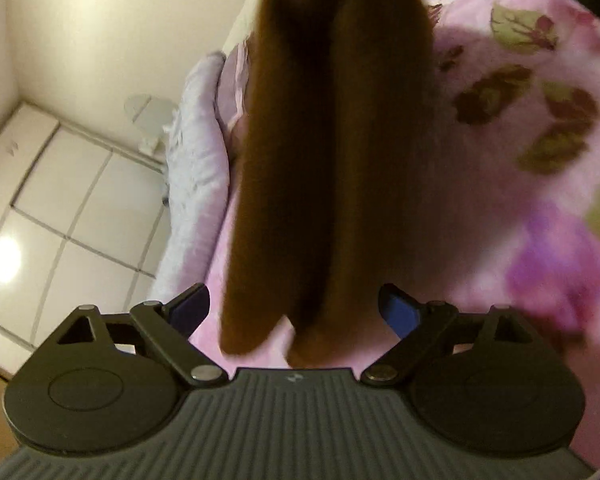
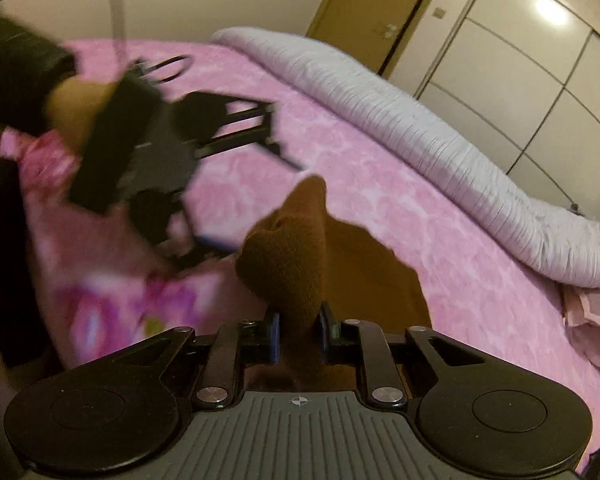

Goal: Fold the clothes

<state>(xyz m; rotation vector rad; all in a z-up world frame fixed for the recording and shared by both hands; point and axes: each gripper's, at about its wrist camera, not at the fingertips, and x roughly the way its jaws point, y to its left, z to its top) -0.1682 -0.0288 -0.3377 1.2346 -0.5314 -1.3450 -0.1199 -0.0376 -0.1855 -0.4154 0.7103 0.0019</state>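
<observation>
On top of the big pink bedspread (image 2: pixel 372 168) lies a long grey rolled quilt (image 2: pixel 400 120), near the white wardrobe doors (image 2: pixel 540 80). Part of the bed cover has purple flowers and green leaves (image 1: pixel 540 80) on it. Hanging over the bed is a brown fuzzy cloth (image 1: pixel 332 160), long and doubled so it looks like two strips side by side; it may be pants or a scarf, but it is too blurry to tell. The right gripper (image 2: pixel 298 334) has its two fingers squeezed close on one bunched end of the brown cloth and holds it up. The left gripper (image 1: pixel 294 308) has its fingers spread wide, one on each side of the hanging cloth, and it holds nothing. Things could go wrong if the left gripper closes too late or too low: it might miss the cloth, or grab only one strip, and then the fold would come out crooked. The bunch in the right gripper could also slip out, because the cloth is thick and soft. The far end of the cloth is cut off at the picture edge, and the left gripper looks smeared in the right wrist view.
</observation>
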